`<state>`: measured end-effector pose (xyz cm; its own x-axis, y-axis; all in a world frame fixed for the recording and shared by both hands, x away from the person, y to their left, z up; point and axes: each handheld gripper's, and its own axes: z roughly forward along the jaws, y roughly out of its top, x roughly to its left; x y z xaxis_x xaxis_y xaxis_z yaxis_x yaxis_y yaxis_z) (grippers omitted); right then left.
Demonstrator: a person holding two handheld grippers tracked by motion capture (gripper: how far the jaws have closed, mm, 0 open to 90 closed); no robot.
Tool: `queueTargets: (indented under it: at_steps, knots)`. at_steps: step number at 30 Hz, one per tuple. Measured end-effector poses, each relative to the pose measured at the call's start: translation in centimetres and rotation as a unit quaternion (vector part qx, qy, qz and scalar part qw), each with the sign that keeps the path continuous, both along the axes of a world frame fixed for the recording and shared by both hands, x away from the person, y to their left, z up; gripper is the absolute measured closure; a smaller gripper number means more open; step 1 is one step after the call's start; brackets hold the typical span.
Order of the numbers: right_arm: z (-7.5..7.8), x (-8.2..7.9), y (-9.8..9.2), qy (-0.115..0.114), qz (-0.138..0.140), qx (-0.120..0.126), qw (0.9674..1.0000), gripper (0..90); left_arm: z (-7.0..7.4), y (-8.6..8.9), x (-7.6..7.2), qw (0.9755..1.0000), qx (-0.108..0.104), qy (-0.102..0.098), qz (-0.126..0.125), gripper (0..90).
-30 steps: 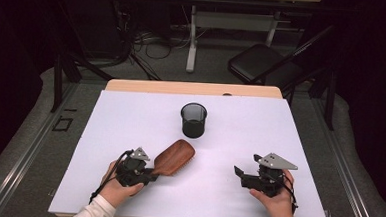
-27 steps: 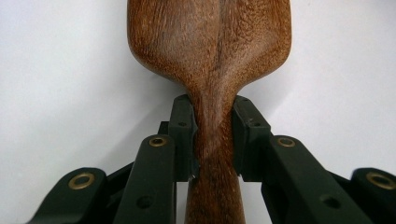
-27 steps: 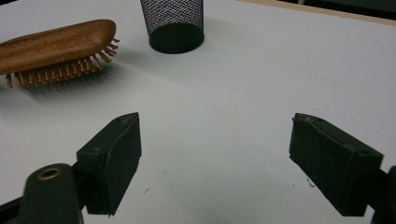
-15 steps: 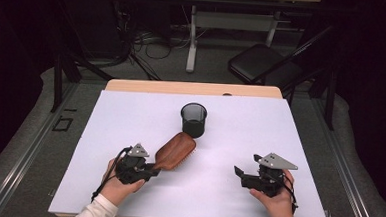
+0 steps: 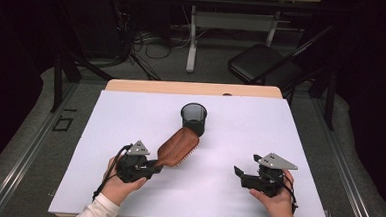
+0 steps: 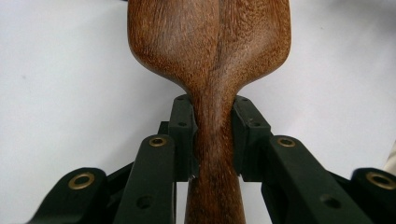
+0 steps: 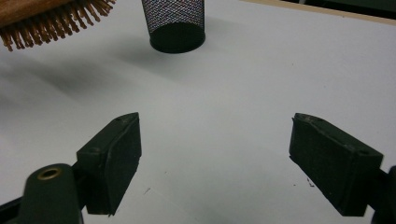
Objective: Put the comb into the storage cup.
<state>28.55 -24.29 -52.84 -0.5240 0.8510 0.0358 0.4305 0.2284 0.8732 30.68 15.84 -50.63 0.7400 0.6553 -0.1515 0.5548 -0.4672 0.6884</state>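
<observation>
The white bench [image 5: 130, 115] lies under both hands. On it, well ahead of the left hand-held gripper [image 5: 154, 165], stands a black mesh cup [image 5: 194, 118], upright and open at the top. The wooden hairbrush [image 5: 179, 147] reaches from that gripper toward the cup, its head just short of the cup's base and lifted off the bench, bristles facing down. The left hand-held gripper is clamped on the brush's narrow handle, a pad on either side. The right hand-held gripper [image 5: 238, 171] sits well to the right of the brush, jaws wide apart with only bare bench between them.
</observation>
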Motion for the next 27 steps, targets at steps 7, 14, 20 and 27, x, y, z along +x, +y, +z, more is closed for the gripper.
queueTargets:
  at_steps: [7,14,20,27]
  knots:
    - [0.0,0.0,0.0,0.000,0.001,0.000,1.0000,16.7,0.8,-0.2,0.0,0.9998,-0.011,-0.015,0.002,72.3]
    - [0.0,0.0,0.1,0.000,0.002,0.000,1.0000,16.7,1.7,-0.6,0.2,0.9995,-0.015,-0.029,0.002,72.3]
    - [0.0,0.0,0.0,-0.001,0.002,0.000,1.0000,16.7,2.5,-1.0,0.6,0.9988,-0.022,-0.043,0.005,72.3]
    - [0.0,0.0,0.1,0.001,0.002,0.001,1.0000,16.7,3.4,-1.7,1.1,0.9975,-0.036,-0.060,0.009,72.3]
